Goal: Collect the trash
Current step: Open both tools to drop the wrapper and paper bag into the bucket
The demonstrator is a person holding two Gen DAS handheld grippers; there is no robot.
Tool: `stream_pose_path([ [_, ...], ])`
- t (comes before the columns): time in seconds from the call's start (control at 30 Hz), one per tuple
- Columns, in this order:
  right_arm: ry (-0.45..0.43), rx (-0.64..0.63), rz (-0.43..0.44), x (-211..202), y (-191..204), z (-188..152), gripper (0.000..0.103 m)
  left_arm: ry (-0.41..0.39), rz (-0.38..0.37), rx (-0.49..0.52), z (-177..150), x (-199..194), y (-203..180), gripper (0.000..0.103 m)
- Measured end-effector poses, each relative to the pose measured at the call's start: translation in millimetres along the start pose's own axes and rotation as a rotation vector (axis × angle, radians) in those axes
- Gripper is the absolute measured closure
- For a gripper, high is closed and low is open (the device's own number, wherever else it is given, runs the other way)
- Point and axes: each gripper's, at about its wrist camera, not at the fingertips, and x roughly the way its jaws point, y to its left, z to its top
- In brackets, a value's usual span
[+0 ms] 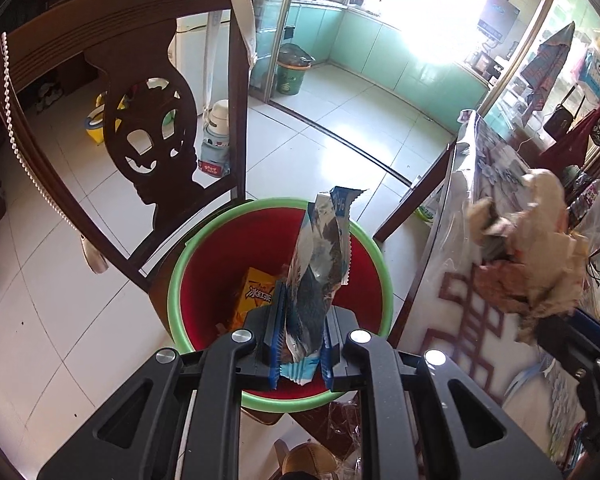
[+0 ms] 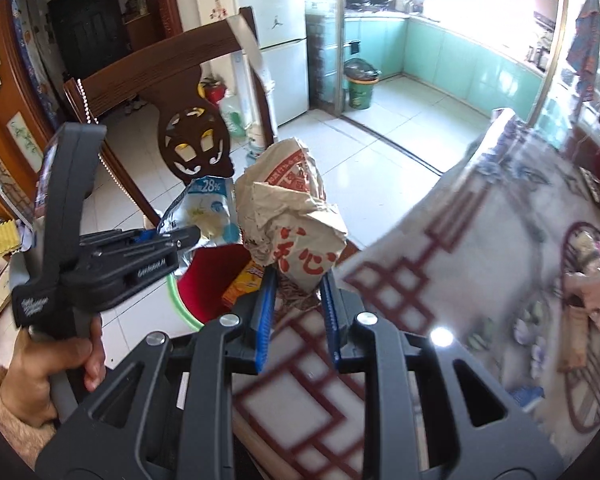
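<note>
The floor [image 1: 300, 152] is of pale glossy tiles, and a dark carved wooden chair [image 1: 148, 128] stands on it beside a table with a patterned cloth [image 2: 480, 248]. Behind a sliding glass door [image 1: 276, 28] is a kitchen with mint-green cabinets [image 1: 380, 48], very bright from window light. A white refrigerator [image 2: 284, 40] stands by the wall
</note>
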Motion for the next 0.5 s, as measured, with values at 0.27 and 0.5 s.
stream_pose_path([
  [0.27,0.037,0.013,0.029,33,2,5,0.054,-0.042,0.023,-0.057,3,-3,10,0.034],
  [0.5,0.011,0.080,0.014,2,-25,-12,0.054,-0.040,0.013,-0.044,2,-1,9,0.034],
])
